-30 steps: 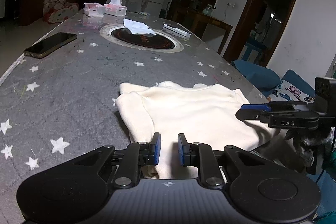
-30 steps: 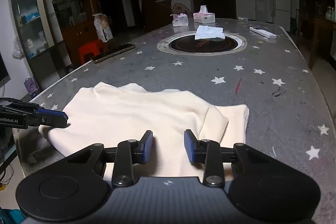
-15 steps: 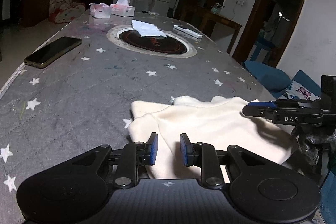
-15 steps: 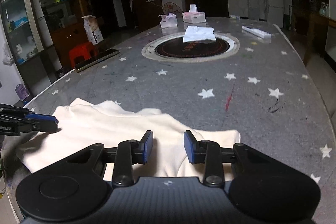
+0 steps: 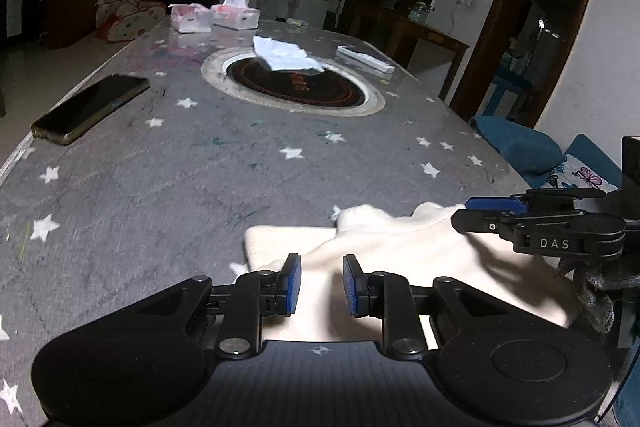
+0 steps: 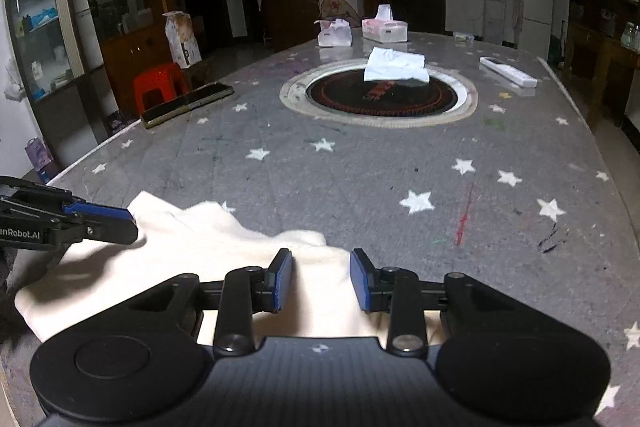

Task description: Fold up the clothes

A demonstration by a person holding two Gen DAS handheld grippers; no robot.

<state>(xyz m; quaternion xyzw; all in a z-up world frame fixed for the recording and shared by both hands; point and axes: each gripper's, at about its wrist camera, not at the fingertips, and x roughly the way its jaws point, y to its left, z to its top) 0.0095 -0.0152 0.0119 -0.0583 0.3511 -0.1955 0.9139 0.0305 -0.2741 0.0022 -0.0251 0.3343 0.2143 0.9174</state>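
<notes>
A cream garment [image 5: 400, 259] lies folded at the near edge of the grey star-patterned table [image 5: 160, 187]; it also shows in the right wrist view [image 6: 180, 259]. My left gripper [image 5: 319, 283] is open over the garment's left part, with cloth showing between its blue pads. My right gripper [image 6: 320, 281] is open over the garment's right part. Each gripper shows in the other's view: the right gripper [image 5: 520, 219] at the right, the left gripper [image 6: 80, 223] at the left. Whether the pads touch the cloth is unclear.
A round black hotplate [image 5: 292, 83] sits in the table's middle with a white cloth [image 5: 284, 53] on it. A phone [image 5: 92, 107] lies at the left edge. Tissue boxes [image 5: 236, 15] and a white remote [image 5: 364, 59] are at the far end.
Both grippers have drawn back toward the table's near edge. The garment now fills less of each view and looks more bunched. The jaws stay open.
</notes>
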